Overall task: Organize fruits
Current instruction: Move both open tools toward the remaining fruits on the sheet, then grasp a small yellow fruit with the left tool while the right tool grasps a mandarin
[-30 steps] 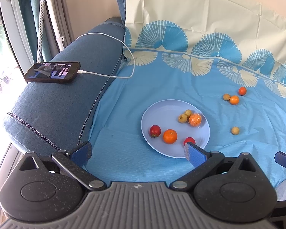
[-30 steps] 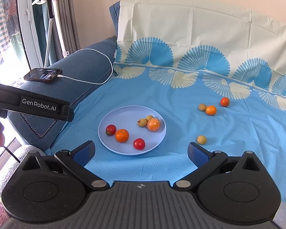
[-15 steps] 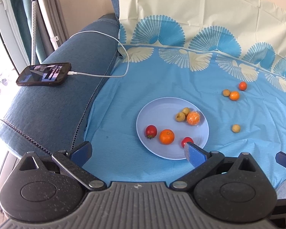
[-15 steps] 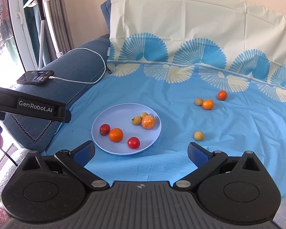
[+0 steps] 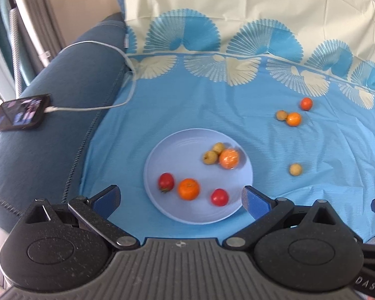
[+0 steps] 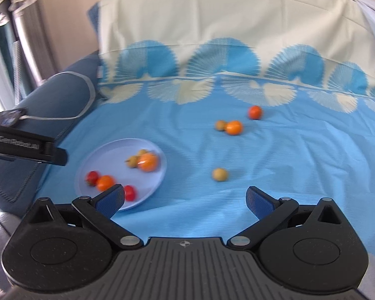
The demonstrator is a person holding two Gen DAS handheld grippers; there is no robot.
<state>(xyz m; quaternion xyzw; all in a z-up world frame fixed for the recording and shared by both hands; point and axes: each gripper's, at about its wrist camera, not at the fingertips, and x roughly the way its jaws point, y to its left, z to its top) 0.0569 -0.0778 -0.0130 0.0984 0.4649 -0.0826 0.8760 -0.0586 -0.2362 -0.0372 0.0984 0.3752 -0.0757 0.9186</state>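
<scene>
Left claw [image 5: 180, 196] released, blue pads spread wide, held low over the near rim of the round pale-blue plate [image 5: 177, 147]. Right claw [image 6: 185, 198] also released, empty, aimed across the blue fan-patterned sheet [image 6: 300, 165]. Plate carries six fruits. Loose on the sheet: small yellow-green fruit [image 6: 219, 174] at 12 o'clock from the right claw; farther at 1 o'clock, an orange fruit [image 6: 234, 127] touching another yellowish one, a red-orange one just beyond. Black phone [image 5: 20, 112] with white cable on the denim-blue sofa arm at 10 o'clock.
</scene>
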